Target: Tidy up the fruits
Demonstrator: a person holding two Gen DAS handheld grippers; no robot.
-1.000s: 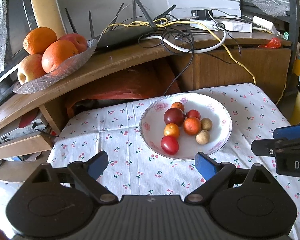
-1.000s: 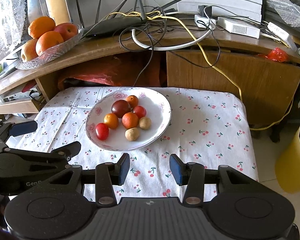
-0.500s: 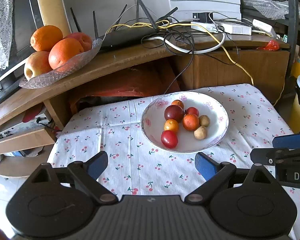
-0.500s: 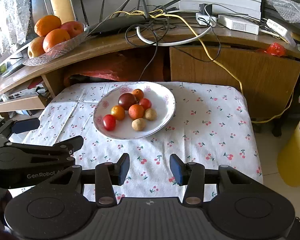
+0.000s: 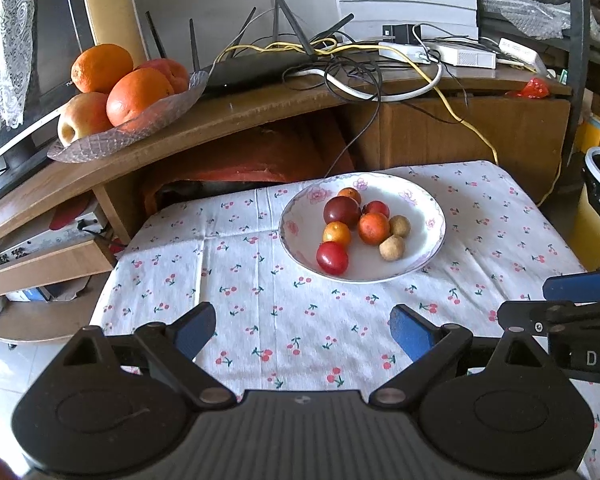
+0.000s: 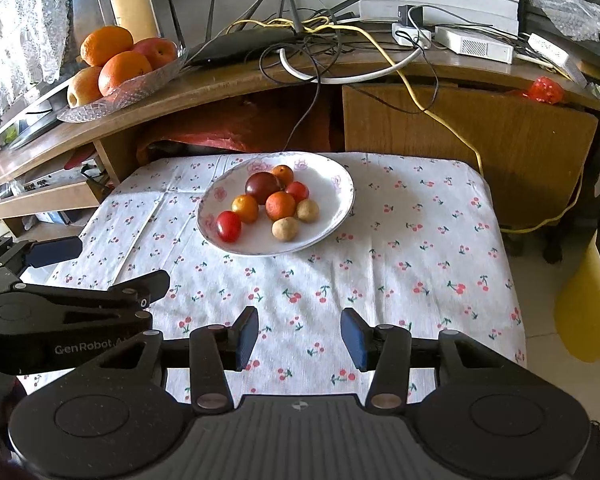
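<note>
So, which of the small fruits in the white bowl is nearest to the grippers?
The shiny red tomato-like fruit at the bowl's front-left edge; all the others lie behind it or further right.

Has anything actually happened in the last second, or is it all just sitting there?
Only the view has shifted: both grippers drew back a little from the plate, so it looks smaller and farther off. Nothing was picked up or let go. The left gripper and right gripper have kept their jaws open and empty, and the fruits in the plate lie as before.
</note>
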